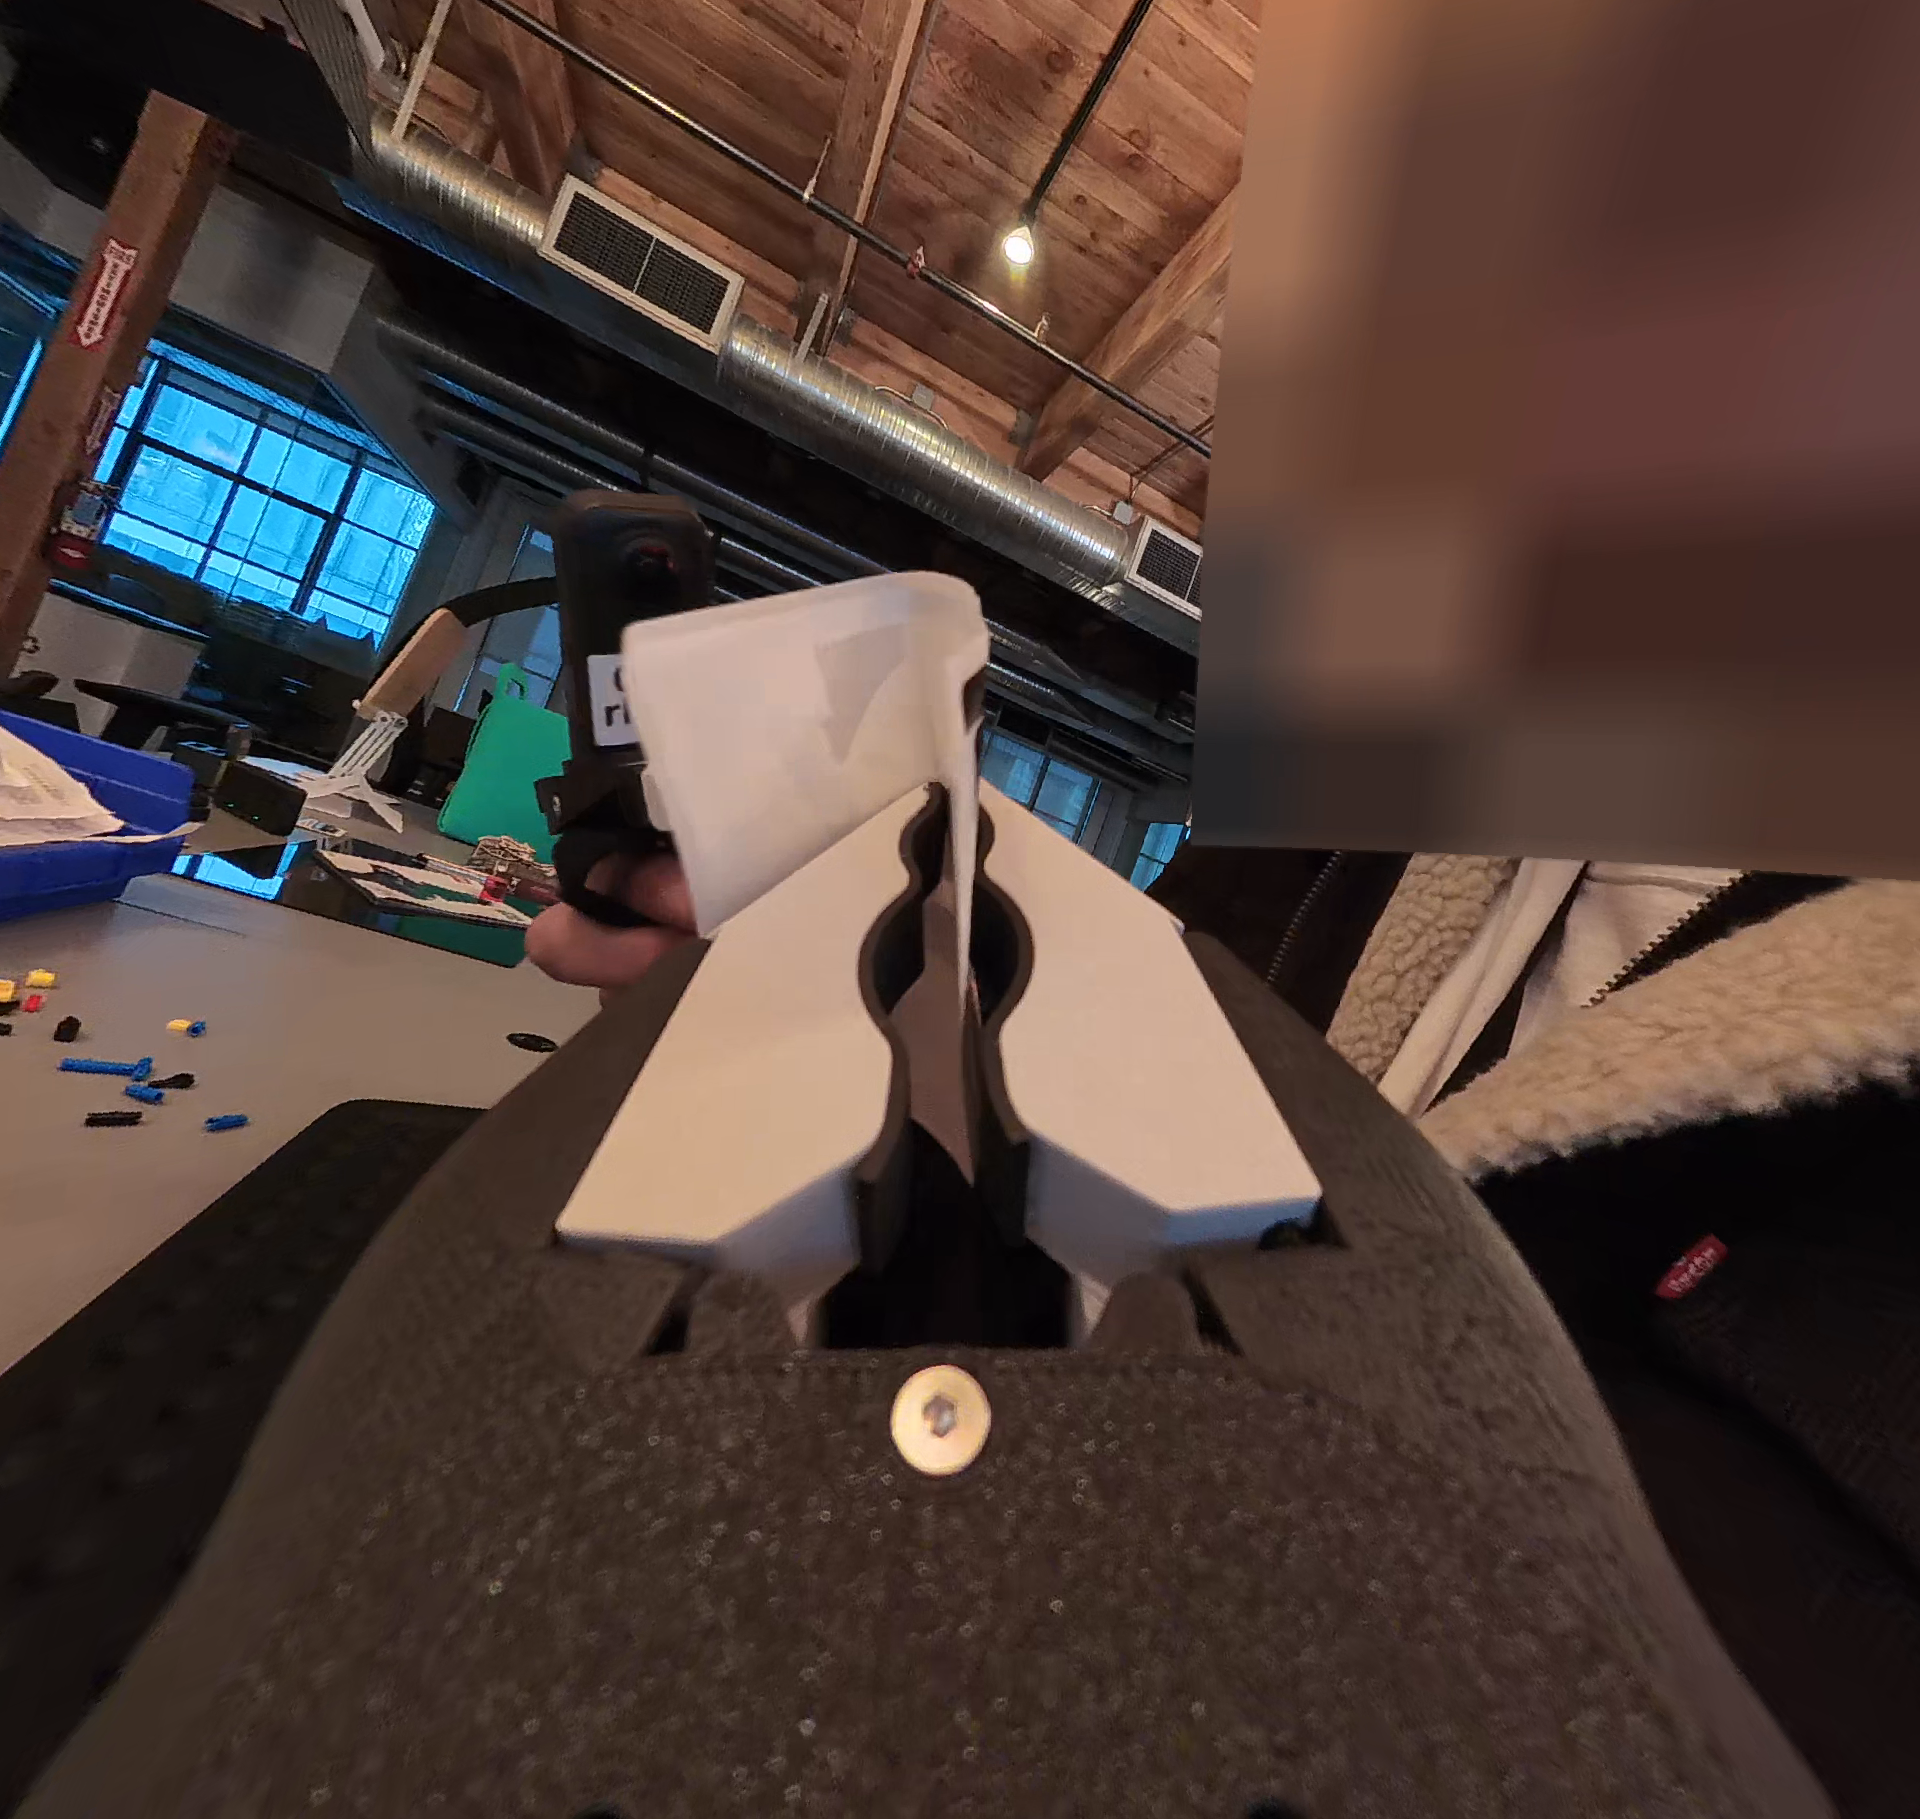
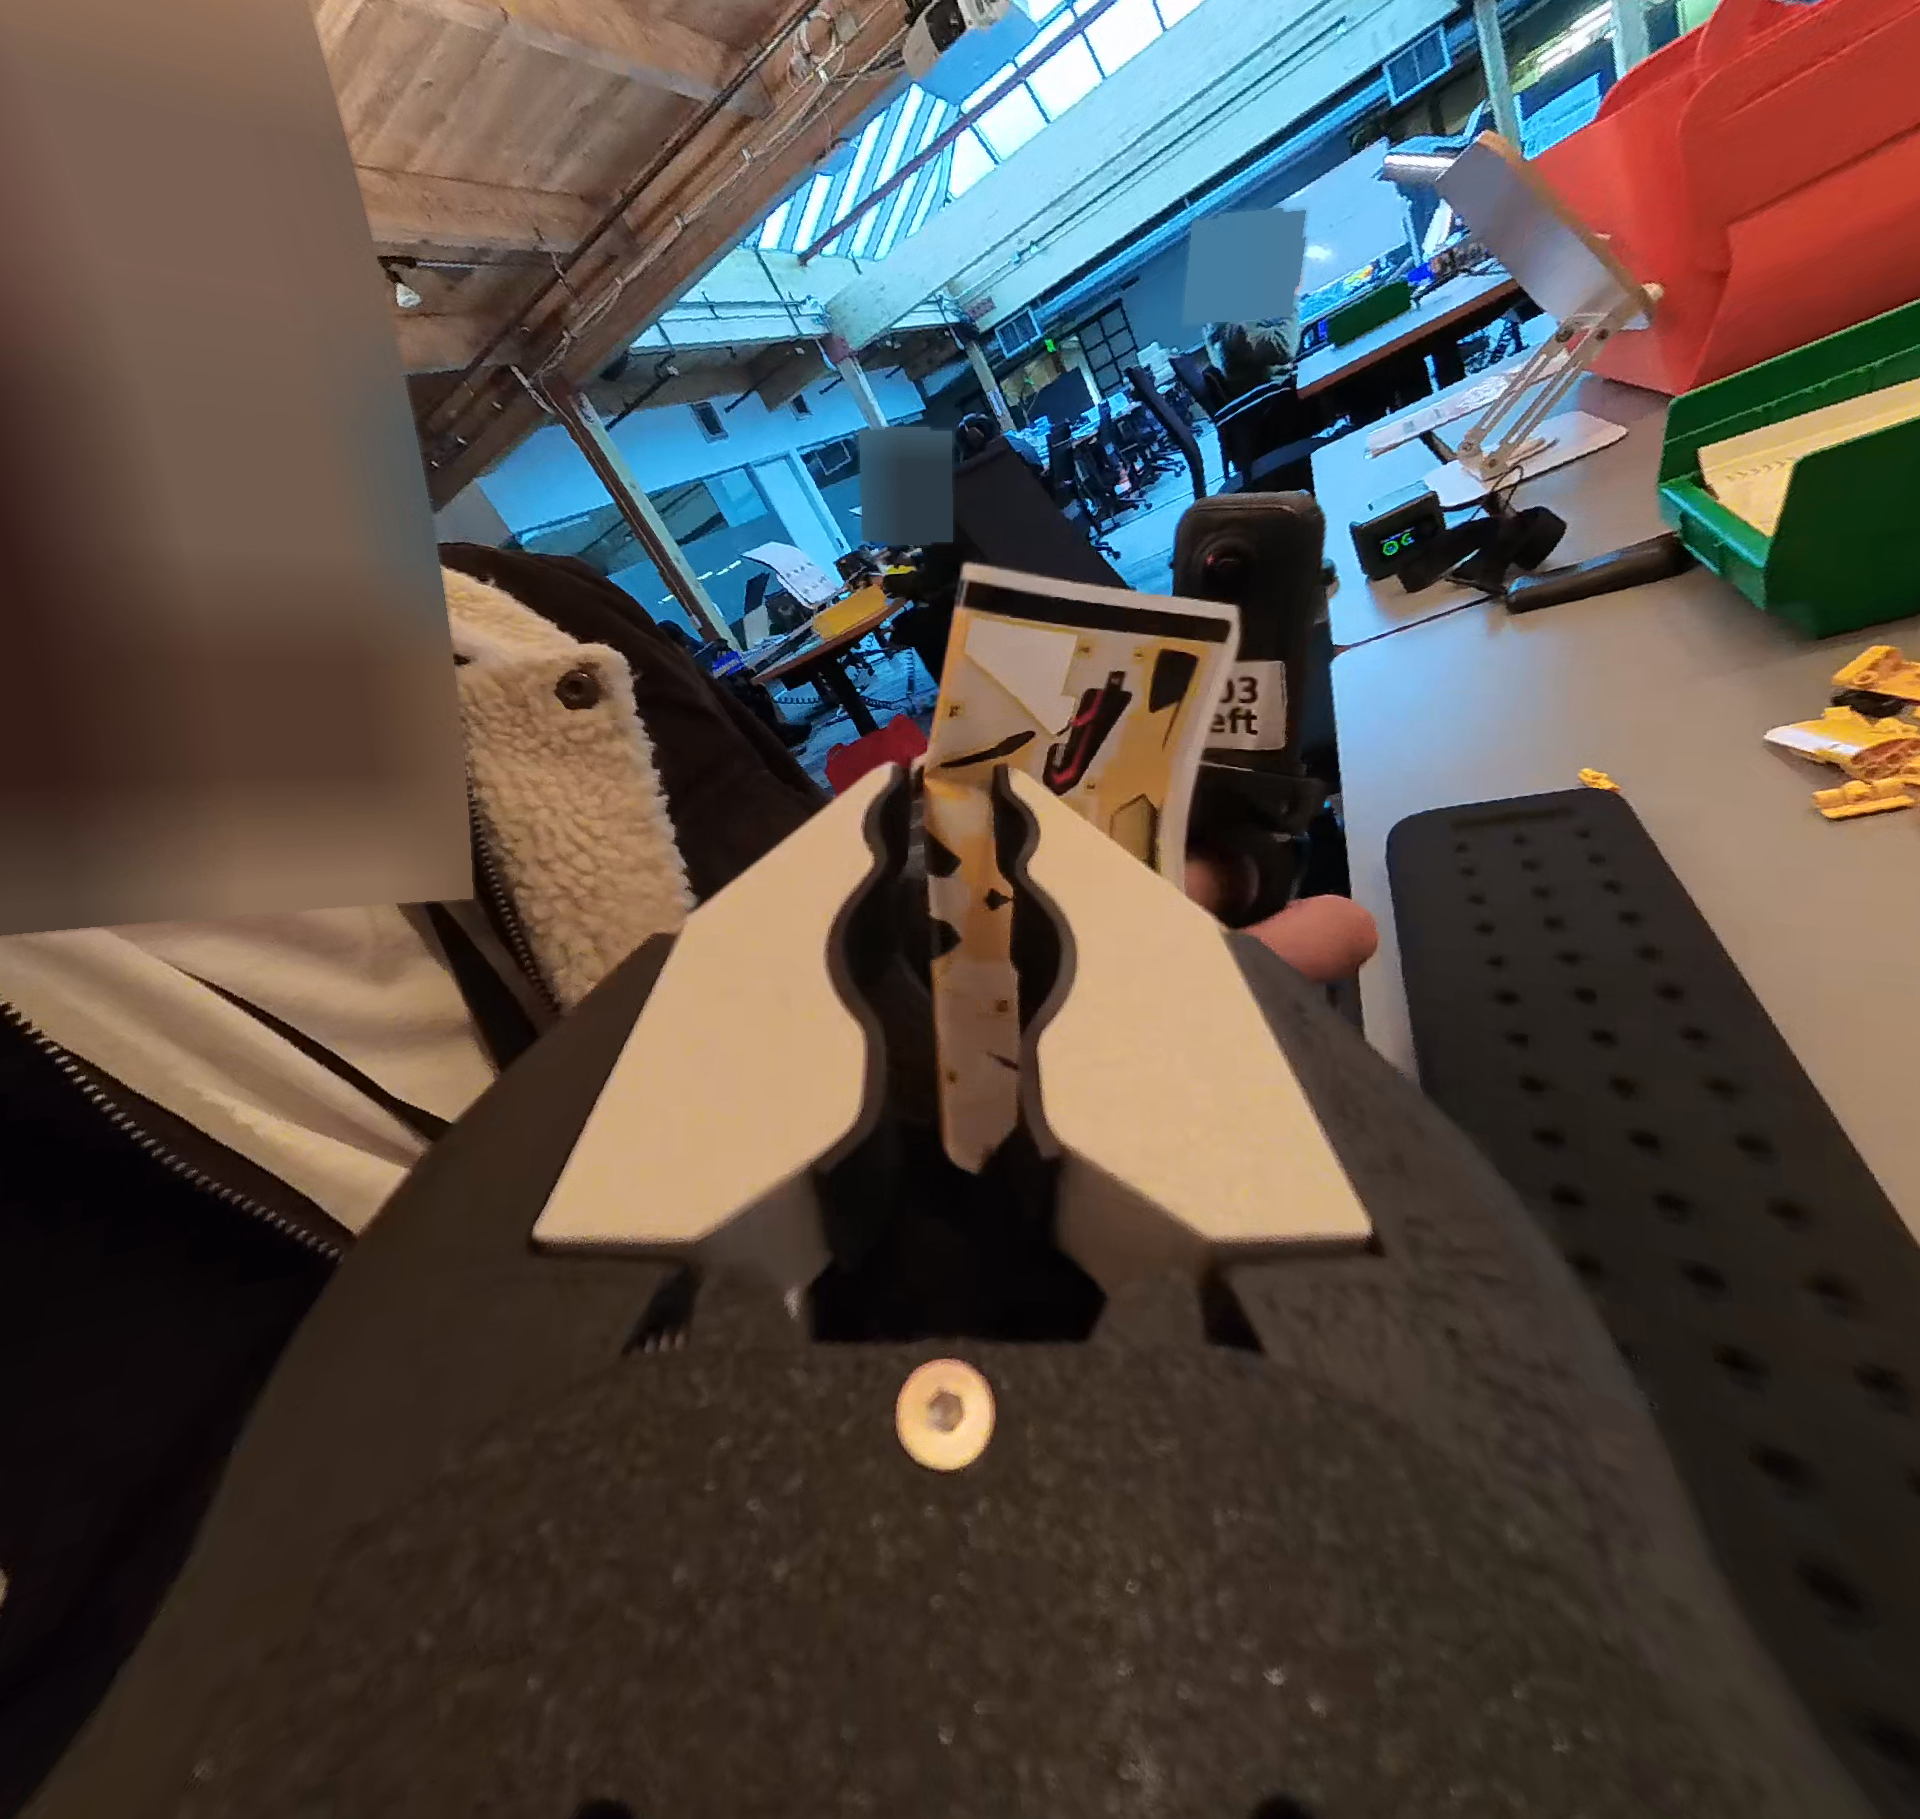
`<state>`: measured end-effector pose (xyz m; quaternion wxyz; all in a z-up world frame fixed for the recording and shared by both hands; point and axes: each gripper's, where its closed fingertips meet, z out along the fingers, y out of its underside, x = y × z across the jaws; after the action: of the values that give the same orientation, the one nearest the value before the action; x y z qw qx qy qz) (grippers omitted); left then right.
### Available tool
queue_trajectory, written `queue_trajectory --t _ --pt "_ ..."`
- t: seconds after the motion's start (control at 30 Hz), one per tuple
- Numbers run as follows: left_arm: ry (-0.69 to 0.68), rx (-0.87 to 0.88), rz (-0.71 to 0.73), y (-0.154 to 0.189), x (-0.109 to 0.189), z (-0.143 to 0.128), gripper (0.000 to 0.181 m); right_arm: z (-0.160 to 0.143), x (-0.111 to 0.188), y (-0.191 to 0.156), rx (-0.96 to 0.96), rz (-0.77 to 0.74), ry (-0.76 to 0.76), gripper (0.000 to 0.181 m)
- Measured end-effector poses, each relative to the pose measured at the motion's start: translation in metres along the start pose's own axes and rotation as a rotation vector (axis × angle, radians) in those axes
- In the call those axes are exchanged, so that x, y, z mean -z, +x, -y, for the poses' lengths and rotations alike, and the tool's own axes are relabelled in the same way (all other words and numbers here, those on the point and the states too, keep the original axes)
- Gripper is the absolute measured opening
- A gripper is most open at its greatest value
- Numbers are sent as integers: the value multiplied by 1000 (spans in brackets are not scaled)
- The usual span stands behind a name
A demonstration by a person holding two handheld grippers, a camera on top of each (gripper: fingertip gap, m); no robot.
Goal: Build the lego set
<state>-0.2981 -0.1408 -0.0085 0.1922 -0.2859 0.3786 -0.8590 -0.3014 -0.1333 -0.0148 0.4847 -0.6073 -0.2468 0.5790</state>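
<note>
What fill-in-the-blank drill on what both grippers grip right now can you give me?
1. Both grippers pinch the same ____ sheet.
2. The left gripper views the sheet's plain ____ back.
3. The loose yellow pieces lie on the ____.
4. The right gripper is ____ on the sheet.

Missing words: sticker; white; table; shut

My left wrist camera sits close behind its fingers, tilted up from the table (image 1: 260,1021) toward the ceiling. My right wrist camera looks the opposite way, equally tilted, across the table's (image 2: 1558,720) far edge. Both share the sticker sheet (image 1: 810,741) (image 2: 1070,730), the jacket, and each other's camera.
</note>
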Motion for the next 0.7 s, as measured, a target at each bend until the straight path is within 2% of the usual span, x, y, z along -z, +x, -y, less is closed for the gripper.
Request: queue_trajectory --t 0.23,0.7 --pt "-41 -50 27 0 -1 -3 0 0 1 -2 -44 53 22 10" --pt "-54 -43 1 5 -4 -7 0 -3 3 -8 -71 139 33 9"
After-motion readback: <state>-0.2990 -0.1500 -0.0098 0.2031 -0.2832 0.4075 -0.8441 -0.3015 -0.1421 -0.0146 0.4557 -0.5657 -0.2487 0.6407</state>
